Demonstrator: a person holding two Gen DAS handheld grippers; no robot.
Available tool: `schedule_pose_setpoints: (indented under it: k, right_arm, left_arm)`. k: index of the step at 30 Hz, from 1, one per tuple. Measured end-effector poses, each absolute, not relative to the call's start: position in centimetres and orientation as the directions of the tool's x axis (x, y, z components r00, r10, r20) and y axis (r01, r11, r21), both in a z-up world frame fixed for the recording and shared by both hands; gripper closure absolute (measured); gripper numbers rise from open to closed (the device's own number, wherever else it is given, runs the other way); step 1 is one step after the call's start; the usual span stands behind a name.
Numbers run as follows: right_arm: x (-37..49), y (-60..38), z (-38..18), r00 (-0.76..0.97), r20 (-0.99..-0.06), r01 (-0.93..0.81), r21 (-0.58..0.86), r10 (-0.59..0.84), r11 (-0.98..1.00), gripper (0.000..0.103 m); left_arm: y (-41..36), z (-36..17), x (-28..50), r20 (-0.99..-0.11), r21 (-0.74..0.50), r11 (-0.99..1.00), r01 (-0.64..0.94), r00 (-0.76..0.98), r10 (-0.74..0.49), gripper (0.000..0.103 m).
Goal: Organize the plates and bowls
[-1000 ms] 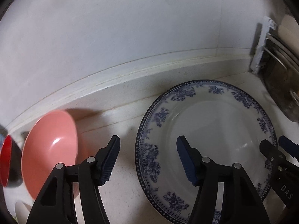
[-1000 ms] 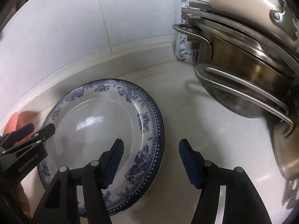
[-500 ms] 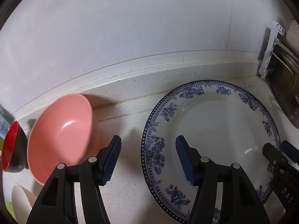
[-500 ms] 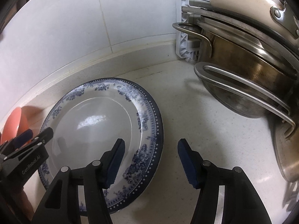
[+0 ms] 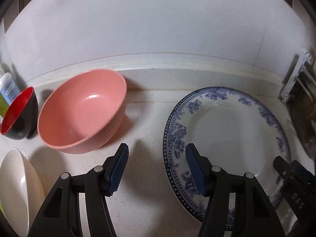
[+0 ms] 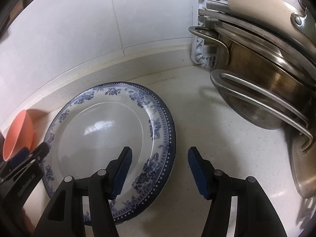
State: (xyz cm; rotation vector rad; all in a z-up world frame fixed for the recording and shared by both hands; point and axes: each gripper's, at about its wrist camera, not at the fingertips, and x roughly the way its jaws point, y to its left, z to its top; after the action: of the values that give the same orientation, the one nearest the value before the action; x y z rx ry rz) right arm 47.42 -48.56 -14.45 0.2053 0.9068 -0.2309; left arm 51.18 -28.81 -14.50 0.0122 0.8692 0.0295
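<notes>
A blue-and-white floral plate lies flat on the white counter near the back wall. To its left stands a pink bowl, then a small bowl that is black outside and red inside, and a cream bowl at the lower left edge. My left gripper is open and holds nothing. It hangs over the gap between the pink bowl and the plate, its right finger above the plate's left rim. My right gripper is open and holds nothing, straddling the plate's right rim. The left gripper also shows beside the pink bowl.
Stacked steel pots and pans lean in a white rack at the right, close to the plate. A white bottle with a blue label stands by the wall at far left. Tiled wall runs behind the counter.
My left gripper has moved left and rolled, so the pink bowl sits fuller in view and the cream bowl has appeared. The right gripper has kept still. Both stay open.
</notes>
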Motion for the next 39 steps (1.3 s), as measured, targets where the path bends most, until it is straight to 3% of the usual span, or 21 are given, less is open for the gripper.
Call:
schedule_pose_setpoints:
  k: [6, 13, 19, 31, 39]
  right_arm:
    - [48.1, -48.7, -14.9, 0.595, -0.797, 0.273, 0.076, -0.107, 0.959, 0.043]
    - [49.1, -48.9, -14.8, 0.595, -0.801, 0.248, 0.097, -0.072, 0.964, 0.056]
    - [49.7, -48.9, -14.8, 0.569, -0.818, 0.229, 0.059, -0.085, 0.972, 0.063]
    - [47.5, -48.5, -13.5, 0.586, -0.803, 0.253, 0.055, -0.108, 0.966, 0.065]
    - [43.9, -47.0, -12.4, 0.559, -0.823, 0.245, 0.044, -0.104, 0.968, 0.065]
  left_arm:
    - [-29.3, -14.9, 51.5, -0.776, 0.011, 1.0, 0.005, 0.63, 0.005, 0.045]
    - [-29.9, -15.0, 52.2, -0.801, -0.039, 0.997, 0.067, 0.594, -0.071, 0.066]
    - [-29.8, -15.1, 52.6, -0.803, -0.042, 0.997, 0.07, 0.591, -0.075, 0.067]
    - [-30.3, -13.2, 50.2, -0.769, -0.042, 0.992, 0.115, 0.631, -0.106, 0.067]
    - [-28.4, -13.8, 47.6, -0.816, -0.054, 0.99, 0.13, 0.566, -0.119, 0.067]
